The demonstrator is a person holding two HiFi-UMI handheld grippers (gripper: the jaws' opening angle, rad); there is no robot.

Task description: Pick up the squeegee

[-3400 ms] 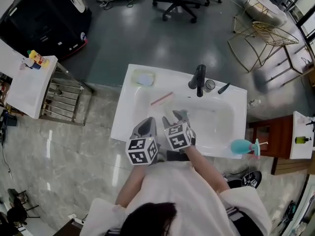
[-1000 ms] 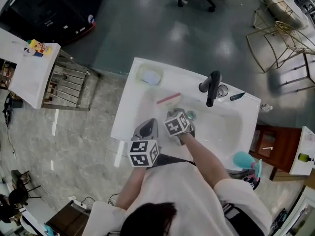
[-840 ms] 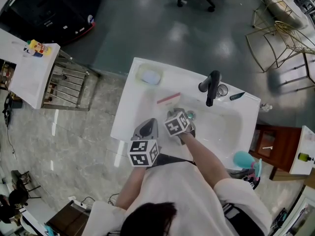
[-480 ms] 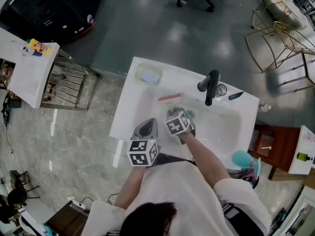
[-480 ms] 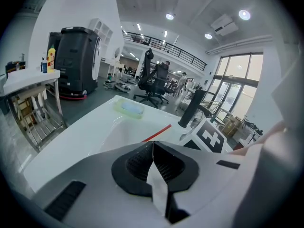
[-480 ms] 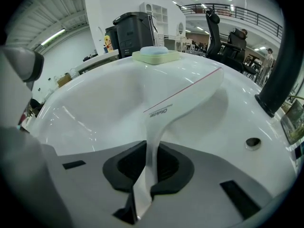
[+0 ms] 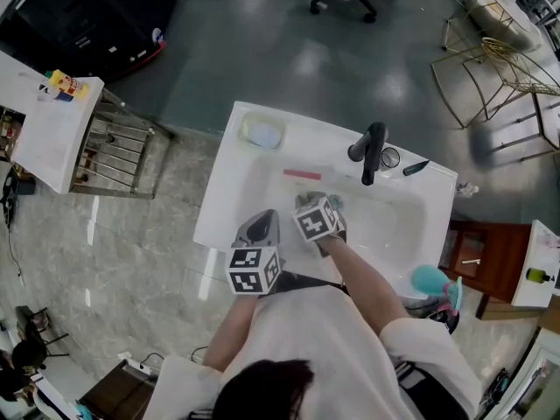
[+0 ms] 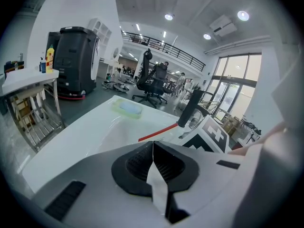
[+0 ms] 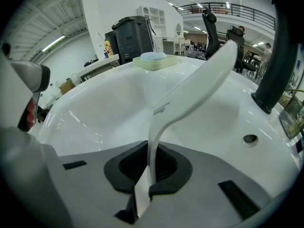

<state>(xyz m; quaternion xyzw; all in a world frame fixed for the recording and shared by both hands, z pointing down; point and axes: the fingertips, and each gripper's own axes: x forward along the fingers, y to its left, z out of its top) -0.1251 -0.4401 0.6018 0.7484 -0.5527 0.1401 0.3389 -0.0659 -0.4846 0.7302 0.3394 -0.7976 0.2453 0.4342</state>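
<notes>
The squeegee has a curved white handle (image 9: 190, 94) and a red blade (image 7: 302, 174), which lies nearly level in the sink basin below the faucet. My right gripper (image 9: 151, 167) is over the basin's middle (image 7: 319, 201). Its jaws are closing on the handle's near end and the pads press it from both sides. The handle rises away from the jaws toward the soap dish. My left gripper (image 8: 153, 160) is shut with nothing in it and hovers at the sink's near left rim (image 7: 260, 226). From there the red blade (image 8: 156, 132) shows beyond its tips.
The white sink (image 7: 219, 208) has a black faucet (image 7: 372, 151) at its far side and a drain hole (image 9: 249, 138) in the basin. A green soap dish (image 7: 262, 132) sits on the far left corner and a black tool (image 7: 415, 168) on the far right. A metal rack (image 7: 118, 151) stands to the left.
The red blade has swung from slanted to nearly level in the head view. Both grippers have stayed almost where they were.
</notes>
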